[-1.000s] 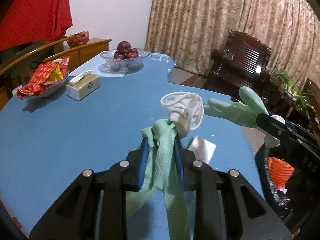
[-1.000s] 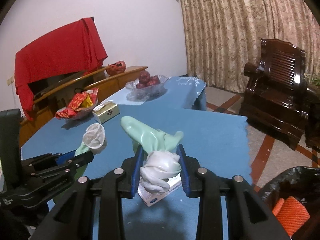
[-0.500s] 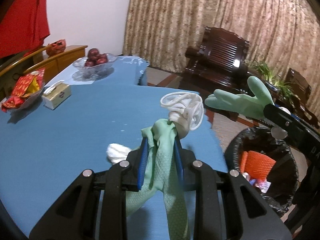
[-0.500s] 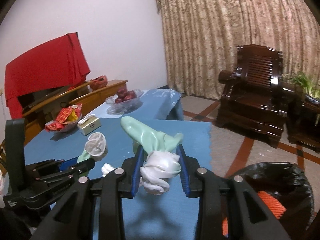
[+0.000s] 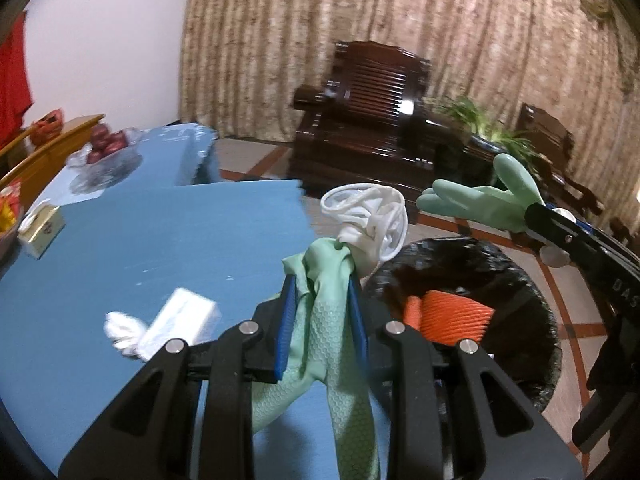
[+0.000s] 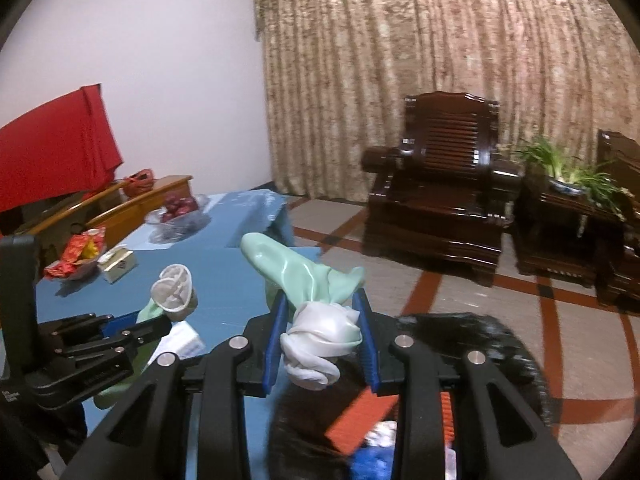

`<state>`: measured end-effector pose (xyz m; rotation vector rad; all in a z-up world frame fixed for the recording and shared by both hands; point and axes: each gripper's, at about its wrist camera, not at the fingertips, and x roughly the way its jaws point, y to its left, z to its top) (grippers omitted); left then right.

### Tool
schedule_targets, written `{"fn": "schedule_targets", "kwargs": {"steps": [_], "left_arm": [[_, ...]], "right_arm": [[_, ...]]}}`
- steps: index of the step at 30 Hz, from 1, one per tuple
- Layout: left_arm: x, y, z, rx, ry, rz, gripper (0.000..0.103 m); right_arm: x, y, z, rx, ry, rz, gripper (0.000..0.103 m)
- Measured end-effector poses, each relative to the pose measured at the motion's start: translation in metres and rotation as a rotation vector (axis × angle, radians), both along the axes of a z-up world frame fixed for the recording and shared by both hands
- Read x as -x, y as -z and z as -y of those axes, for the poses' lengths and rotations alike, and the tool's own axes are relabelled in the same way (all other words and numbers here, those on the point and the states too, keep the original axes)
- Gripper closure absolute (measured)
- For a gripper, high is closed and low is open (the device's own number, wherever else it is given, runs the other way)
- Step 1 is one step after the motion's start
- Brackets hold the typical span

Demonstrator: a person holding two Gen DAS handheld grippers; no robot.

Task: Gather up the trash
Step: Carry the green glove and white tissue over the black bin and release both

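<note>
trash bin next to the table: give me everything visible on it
The trash bin is round, lined with a crinkled black plastic bag that folds over its rim; the bin's own body is hidden. It stands on the tiled floor beside the blue table, whether touching it is unclear. Inside lie an orange ribbed item, white scraps and something blue. The right gripper, shut on a green glove with white lining, hangs above its opening. Nothing held touches the bin.
</note>
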<state>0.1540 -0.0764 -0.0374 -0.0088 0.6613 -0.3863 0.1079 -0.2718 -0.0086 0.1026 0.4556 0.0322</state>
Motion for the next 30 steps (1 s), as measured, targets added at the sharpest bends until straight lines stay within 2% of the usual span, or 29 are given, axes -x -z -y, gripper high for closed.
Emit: {"fn": "schedule_targets", "kwargs": {"steps": [15, 24, 27, 30], "left_arm": [[-0.011, 0.024, 0.114, -0.024, 0.199, -0.029, 0.078], [-0.023, 0.036, 0.157, -0.032, 0.271, -0.038, 0.078], [-0.027, 0.041, 0.165, -0.017, 0.296, -0.058, 0.074], [-0.028, 0.044, 0.169, 0.004, 0.323, -0.080, 0.066]], "right_arm": [[0.010, 0.028, 0.081, -0.003, 0.151, -0.057, 0.070], [0.009, 0.045, 0.109, -0.008, 0.203, -0.091, 0.070], [0.007, 0.050, 0.114, -0.008, 0.211, -0.103, 0.070], [0.006, 0.058, 0.118, -0.002, 0.219, -0.121, 0.068]]}}
